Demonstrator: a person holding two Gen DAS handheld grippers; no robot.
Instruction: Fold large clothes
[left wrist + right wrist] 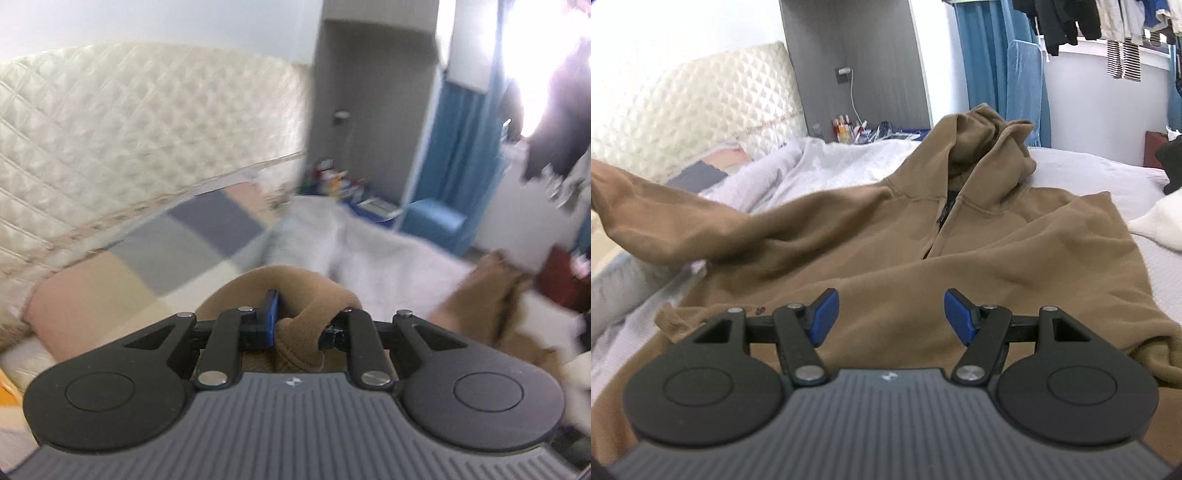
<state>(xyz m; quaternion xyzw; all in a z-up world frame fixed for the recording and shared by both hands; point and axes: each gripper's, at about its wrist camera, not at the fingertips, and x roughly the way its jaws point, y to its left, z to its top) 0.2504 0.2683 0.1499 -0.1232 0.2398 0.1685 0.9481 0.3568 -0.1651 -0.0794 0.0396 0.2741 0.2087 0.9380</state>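
While the brown hoodie [923, 229] lies front-up across the bed [1089, 166], hood toward the headboard edge, the left hand-held gripper [295, 325] is clamped on the cuff of one sleeve [683, 221], which is raised clear of the bed's side edge. The right hand-held gripper [890, 317] hovers above the hem, jaws apart and empty. Judged step: first sleeve fold. Next move calls for laying that sleeve across the chest.

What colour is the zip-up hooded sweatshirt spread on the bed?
The zip-up hooded sweatshirt is plain tan-brown with a dark zip, clearest in the right wrist view.
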